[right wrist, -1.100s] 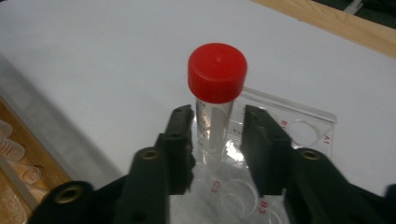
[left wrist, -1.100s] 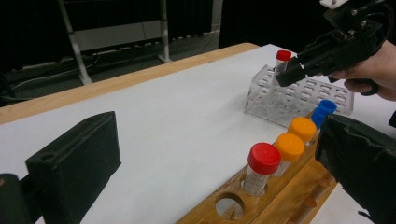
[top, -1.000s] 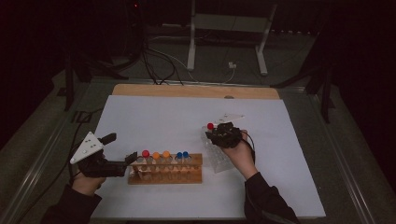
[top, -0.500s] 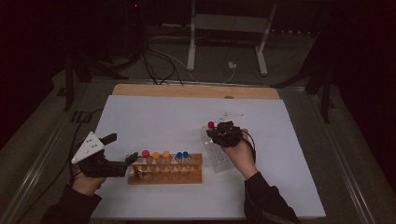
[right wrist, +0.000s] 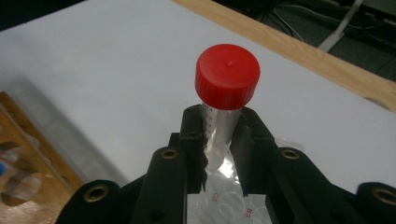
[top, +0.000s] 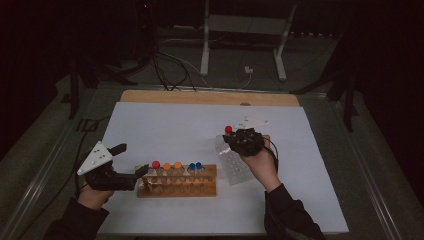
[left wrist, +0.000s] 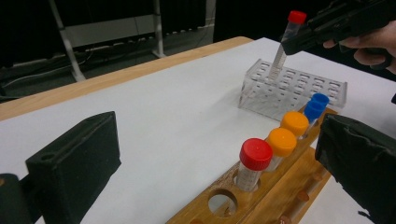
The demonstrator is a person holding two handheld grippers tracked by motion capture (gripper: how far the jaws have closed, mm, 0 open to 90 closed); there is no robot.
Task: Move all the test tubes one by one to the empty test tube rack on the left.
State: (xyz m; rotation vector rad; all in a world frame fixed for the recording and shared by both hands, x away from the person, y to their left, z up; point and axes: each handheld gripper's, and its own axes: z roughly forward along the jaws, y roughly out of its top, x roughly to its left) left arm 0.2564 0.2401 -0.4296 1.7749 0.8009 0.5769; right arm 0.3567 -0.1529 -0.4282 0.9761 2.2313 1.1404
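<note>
Right claw [right wrist: 219, 135] closed on red-capped tube [right wrist: 224, 88], above clear rack [top: 232, 162] at 3 o'clock of wooden rack [top: 177, 182]. Left claw [left wrist: 210, 154] open around wooden rack's end, on white worktop [top: 170, 125].

Red-capped clear tube [right wrist: 227, 93] tilted above clear rack [top: 232, 162]; five capped tubes [left wrist: 280, 140] upright in wooden rack [top: 177, 187].

A white sheet covers the tabletop [top: 190, 125], whose bare wooden far edge [top: 210, 97] faces a dark, dimly lit room where a pale metal two-legged stand [top: 242, 35] and tangled black cables [top: 160, 65] sit on grey floor [top: 310, 70].
</note>
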